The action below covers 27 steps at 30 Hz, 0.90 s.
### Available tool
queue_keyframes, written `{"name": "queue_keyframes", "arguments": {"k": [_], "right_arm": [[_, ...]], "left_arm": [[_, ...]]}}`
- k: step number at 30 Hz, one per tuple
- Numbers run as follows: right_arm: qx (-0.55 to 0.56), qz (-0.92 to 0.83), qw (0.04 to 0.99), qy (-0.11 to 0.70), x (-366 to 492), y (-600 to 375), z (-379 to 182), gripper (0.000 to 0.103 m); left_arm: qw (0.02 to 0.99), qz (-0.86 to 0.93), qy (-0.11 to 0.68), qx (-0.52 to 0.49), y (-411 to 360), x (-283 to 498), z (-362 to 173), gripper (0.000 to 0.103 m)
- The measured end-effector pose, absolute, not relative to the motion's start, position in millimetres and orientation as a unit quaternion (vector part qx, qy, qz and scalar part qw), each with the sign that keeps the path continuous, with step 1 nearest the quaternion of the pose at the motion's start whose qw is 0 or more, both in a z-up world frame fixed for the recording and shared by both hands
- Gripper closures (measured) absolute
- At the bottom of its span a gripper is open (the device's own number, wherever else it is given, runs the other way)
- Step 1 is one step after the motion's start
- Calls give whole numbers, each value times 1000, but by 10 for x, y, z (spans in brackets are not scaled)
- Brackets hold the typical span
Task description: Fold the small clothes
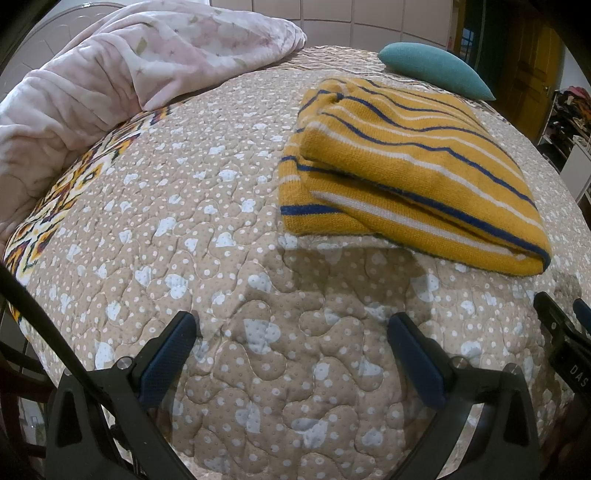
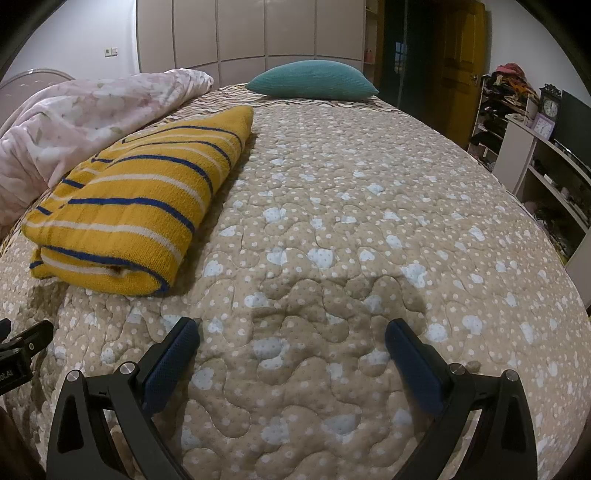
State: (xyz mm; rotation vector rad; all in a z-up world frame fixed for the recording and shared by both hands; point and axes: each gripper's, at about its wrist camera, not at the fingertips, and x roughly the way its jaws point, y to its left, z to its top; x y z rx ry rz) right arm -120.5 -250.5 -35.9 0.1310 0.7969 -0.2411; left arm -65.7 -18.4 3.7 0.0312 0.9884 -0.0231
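A mustard-yellow knitted garment with blue and white stripes [image 1: 406, 162] lies folded in a thick rectangle on the quilted bed cover [image 1: 207, 229]. It also shows in the right wrist view [image 2: 136, 199], at the left. My left gripper [image 1: 291, 328] is open and empty, low over the cover, a little in front of and left of the garment. My right gripper [image 2: 291, 332] is open and empty, over bare quilt [image 2: 369, 206] to the right of the garment. Part of the right gripper shows at the right edge of the left wrist view [image 1: 565, 332].
A crumpled pink floral blanket [image 1: 122, 70] lies at the back left of the bed. A teal pillow [image 2: 314, 79] rests at the head. White shelves with clocks [image 2: 546, 147] stand beyond the bed's right edge. A wardrobe [image 2: 258, 33] lines the far wall.
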Motion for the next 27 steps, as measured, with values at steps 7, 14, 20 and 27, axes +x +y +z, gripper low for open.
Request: {"name": "queue_keyframes", "arguments": {"k": [7,14,20,27], "right_arm": [[75,-120,914,380,-1266,-2485,-337,0],[61,-115,918,374,-1313,-2374,-331,0],[54,-115,918,377,-1277,-2353,-354,0],[51,-114,918,375,-1257,-2354,-366,0]], "left_arm": [[880,-10,474,14,-192,-663,35,0],[881,-10,474,15,-188,-664,34,0],[881,-10,473,14,-188,-668,31,0],[882,-10,471,14,-188,-668,41,0]]}}
